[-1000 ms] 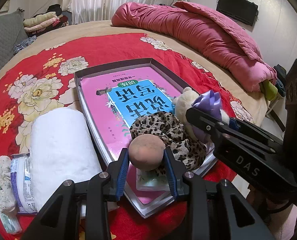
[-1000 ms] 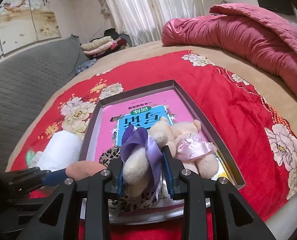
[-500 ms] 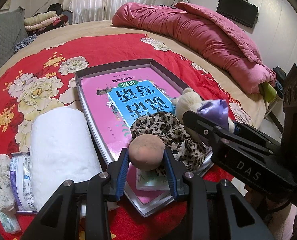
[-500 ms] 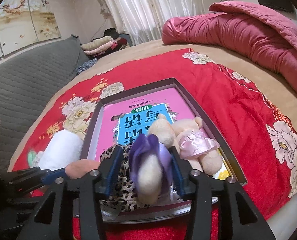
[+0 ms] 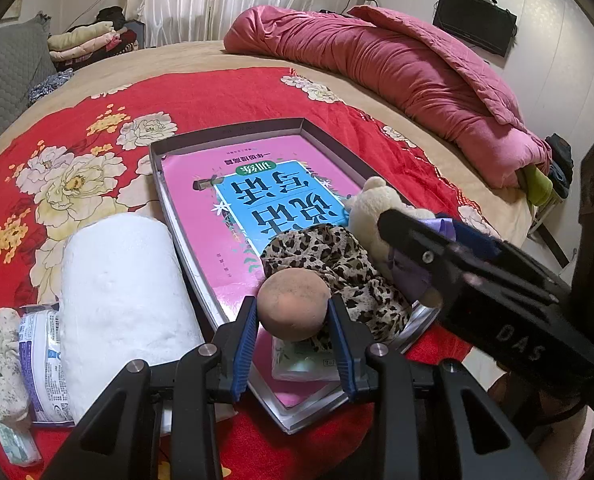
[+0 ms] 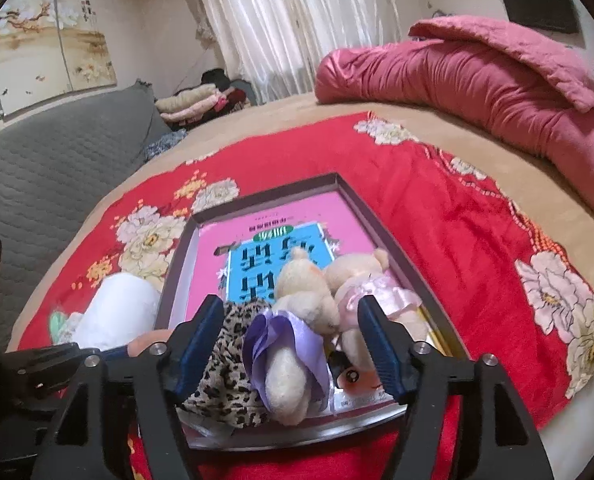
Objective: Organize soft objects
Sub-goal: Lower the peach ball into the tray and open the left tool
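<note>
A shallow grey box [image 5: 165,184] [image 6: 381,224] with a pink book inside lies on the red floral bedspread. My left gripper [image 5: 291,316] is shut on a round peach-coloured sponge [image 5: 293,304] over the box's near end, beside a leopard-print cloth [image 5: 337,256] [image 6: 221,376]. My right gripper [image 6: 289,320] is opening; a plush bear in a purple dress [image 6: 289,356] lies in the box between its fingers, free of the pads. A second bear in a pink dress [image 6: 365,284] lies beside it. The right gripper's body [image 5: 497,300] covers most of the purple bear in the left wrist view.
A white rolled towel [image 5: 117,280] [image 6: 117,312] lies left of the box, with tissue packets [image 5: 41,356] beside it. A rolled pink quilt [image 5: 397,60] [image 6: 477,76] lies across the far side of the bed. Folded clothes [image 6: 197,104] sit near the curtains.
The right gripper's jaws have spread wide and let go of the purple-dressed bear, which now rests in the box. The left gripper has stayed shut on the sponge.
</note>
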Demonstrator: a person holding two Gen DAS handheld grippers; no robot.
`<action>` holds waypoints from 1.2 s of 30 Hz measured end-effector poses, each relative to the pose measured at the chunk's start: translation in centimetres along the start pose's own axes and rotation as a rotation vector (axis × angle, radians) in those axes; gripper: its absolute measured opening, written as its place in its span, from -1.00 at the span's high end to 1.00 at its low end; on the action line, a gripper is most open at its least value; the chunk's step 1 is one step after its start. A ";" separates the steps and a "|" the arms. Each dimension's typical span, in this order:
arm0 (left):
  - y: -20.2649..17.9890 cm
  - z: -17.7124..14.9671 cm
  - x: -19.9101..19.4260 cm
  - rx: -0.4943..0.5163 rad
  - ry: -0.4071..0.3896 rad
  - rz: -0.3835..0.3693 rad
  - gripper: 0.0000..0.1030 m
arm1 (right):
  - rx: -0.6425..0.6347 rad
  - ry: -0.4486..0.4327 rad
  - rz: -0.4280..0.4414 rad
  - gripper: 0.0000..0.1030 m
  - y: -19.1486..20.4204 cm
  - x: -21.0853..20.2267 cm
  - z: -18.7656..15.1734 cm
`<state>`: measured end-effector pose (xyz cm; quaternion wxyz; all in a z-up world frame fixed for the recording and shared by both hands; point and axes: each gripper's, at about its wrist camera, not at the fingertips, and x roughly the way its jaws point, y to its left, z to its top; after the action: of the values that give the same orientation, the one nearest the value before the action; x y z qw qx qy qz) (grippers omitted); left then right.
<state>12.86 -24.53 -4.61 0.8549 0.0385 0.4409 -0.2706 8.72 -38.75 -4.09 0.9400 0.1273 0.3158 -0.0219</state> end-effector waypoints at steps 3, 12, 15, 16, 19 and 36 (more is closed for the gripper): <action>0.0 0.0 0.0 -0.001 0.000 -0.001 0.30 | 0.002 -0.042 -0.002 -0.42 -0.1 -0.8 0.3; 0.2 0.0 -0.1 -0.006 -0.001 -0.006 0.30 | 0.048 -0.079 0.014 -0.44 -0.2 -2.3 1.2; 0.2 0.1 0.0 -0.008 -0.001 -0.008 0.30 | 0.087 -0.081 0.050 -0.44 -0.7 -2.6 1.4; 0.2 0.0 0.0 -0.008 0.001 -0.008 0.30 | 0.106 -0.083 0.066 -0.44 -0.8 -2.6 1.4; 0.2 0.0 -0.1 -0.015 0.001 -0.011 0.30 | 0.125 -0.084 0.066 -0.44 -0.8 -2.7 1.4; 0.3 0.2 -0.6 -0.024 0.004 -0.005 0.30 | 0.131 -0.098 -0.037 -0.53 -0.4 -3.8 1.5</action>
<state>12.91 -24.13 -4.06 0.8538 0.0276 0.4458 -0.2674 6.54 -39.69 -0.72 0.9435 0.1812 0.2695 -0.0662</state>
